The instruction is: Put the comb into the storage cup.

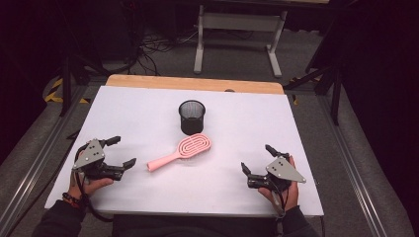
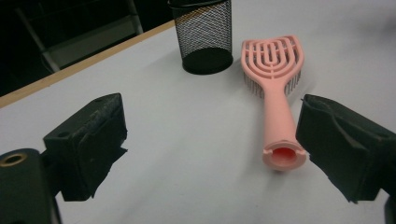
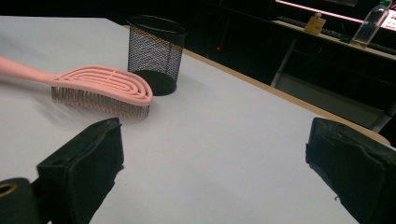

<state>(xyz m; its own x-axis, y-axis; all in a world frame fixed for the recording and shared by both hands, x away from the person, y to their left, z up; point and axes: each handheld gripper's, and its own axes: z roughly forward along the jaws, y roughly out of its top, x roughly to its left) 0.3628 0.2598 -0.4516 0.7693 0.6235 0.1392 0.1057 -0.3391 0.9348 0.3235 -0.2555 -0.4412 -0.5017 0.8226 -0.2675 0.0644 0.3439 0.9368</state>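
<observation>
The pink hairbrush (image 1: 179, 152) is laid bristles-down just in front of the mesh cup (image 1: 191, 116), handle angled toward the left gripper (image 1: 121, 153), probably for easy grasping. Both it and the right gripper (image 1: 257, 160) are held spread, empty.

Pink hairbrush (image 1: 180, 152), mesh cup (image 1: 191, 117), white table (image 1: 138, 108)

We find no readable text, label, brand, number or sign anywhere in these views. The small amber bottle (image 3: 317, 21) and the clear plastic bottle (image 3: 371, 23) on the far dark shelf carry labels too small for us to read.
</observation>
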